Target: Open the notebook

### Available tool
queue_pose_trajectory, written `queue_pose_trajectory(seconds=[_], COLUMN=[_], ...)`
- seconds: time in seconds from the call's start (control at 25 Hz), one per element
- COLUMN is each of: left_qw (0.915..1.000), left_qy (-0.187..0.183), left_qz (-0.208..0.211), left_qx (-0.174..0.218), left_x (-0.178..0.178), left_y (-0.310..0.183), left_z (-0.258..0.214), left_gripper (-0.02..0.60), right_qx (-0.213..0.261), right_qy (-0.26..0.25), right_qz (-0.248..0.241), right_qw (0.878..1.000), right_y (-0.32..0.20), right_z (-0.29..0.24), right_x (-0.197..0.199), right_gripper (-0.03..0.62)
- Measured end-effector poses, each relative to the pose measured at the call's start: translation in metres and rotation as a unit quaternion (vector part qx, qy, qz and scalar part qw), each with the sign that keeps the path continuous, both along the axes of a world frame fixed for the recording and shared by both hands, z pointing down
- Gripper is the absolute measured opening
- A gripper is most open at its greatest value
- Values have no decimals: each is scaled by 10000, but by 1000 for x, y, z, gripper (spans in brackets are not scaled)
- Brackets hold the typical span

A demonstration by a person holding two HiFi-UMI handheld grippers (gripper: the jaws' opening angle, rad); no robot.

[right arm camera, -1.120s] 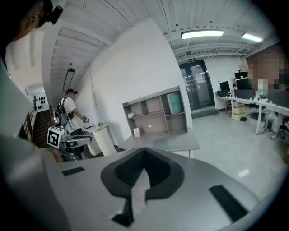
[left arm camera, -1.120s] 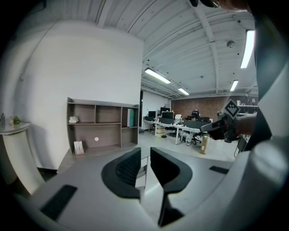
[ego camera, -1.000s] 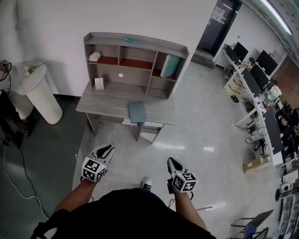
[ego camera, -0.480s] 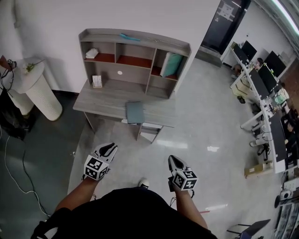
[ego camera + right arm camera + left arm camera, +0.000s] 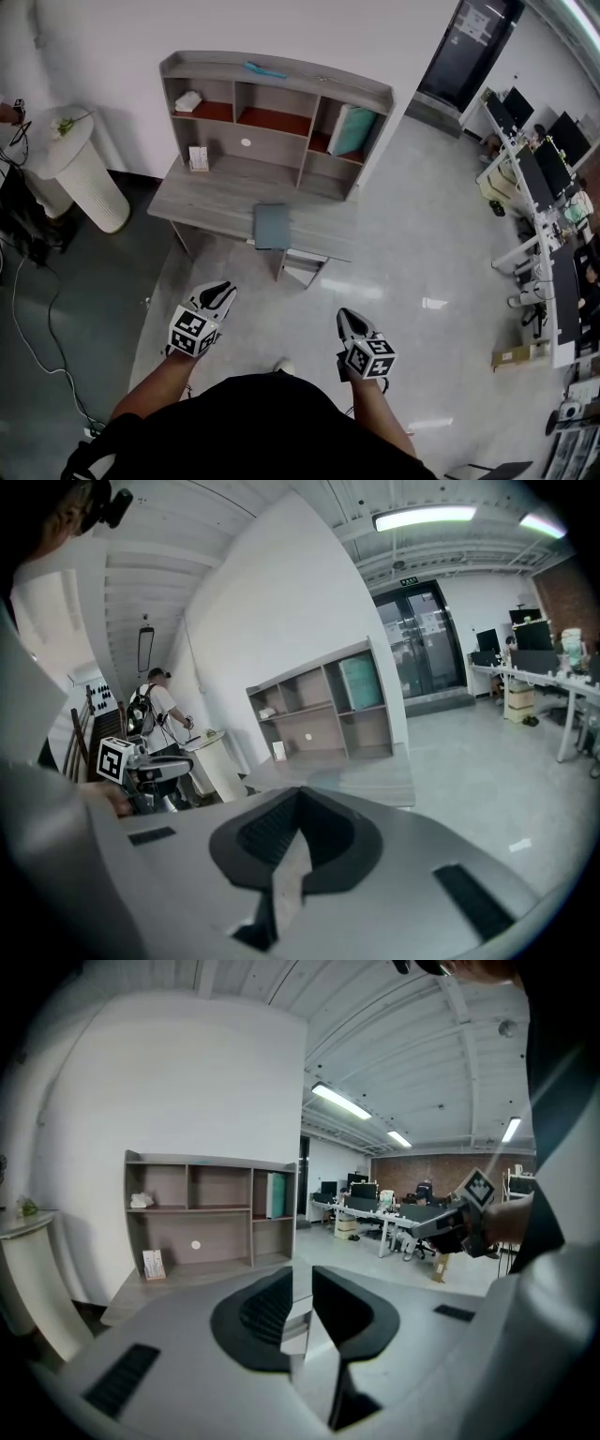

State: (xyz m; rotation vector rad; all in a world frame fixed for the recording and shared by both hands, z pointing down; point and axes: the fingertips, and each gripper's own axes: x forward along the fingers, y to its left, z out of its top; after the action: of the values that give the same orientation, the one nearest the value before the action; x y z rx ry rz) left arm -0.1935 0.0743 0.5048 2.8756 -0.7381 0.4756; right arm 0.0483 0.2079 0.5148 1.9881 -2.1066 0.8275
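Note:
A closed grey-teal notebook (image 5: 272, 226) lies flat near the front edge of the grey desk (image 5: 206, 202), below its shelf unit (image 5: 272, 103). Both grippers hang over the floor, well short of the desk and touching nothing. My left gripper (image 5: 219, 292) points towards the desk's left half; in the left gripper view (image 5: 302, 1277) a narrow gap shows between its pads, with nothing in it. My right gripper (image 5: 345, 320) points forward, and in the right gripper view (image 5: 299, 795) its jaws meet at the tips, empty.
A white round pedestal (image 5: 80, 178) with a small plant stands left of the desk, and cables (image 5: 33, 319) trail on the dark floor there. Office desks with monitors (image 5: 548, 206) line the right side. A person with a backpack (image 5: 155, 710) stands by the pedestal.
Both grippers and the view have drifted forward, so the desk sits slightly closer and lower in the picture. Neither gripper's jaws look any different.

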Motion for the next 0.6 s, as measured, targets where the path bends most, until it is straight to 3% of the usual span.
queue_pose_trajectory(seconds=[0.6], left_qw=[9997], left_qy=[-171], left_qz=[-196], left_qx=[37], left_x=[45], left_y=[-3], left_z=[-5], left_gripper=[71], right_qx=[-12], right_qy=[-199], right_qz=[-359], right_qw=[9992], right_y=[-21], right_z=[9], right_x=[43], right_gripper=[2])
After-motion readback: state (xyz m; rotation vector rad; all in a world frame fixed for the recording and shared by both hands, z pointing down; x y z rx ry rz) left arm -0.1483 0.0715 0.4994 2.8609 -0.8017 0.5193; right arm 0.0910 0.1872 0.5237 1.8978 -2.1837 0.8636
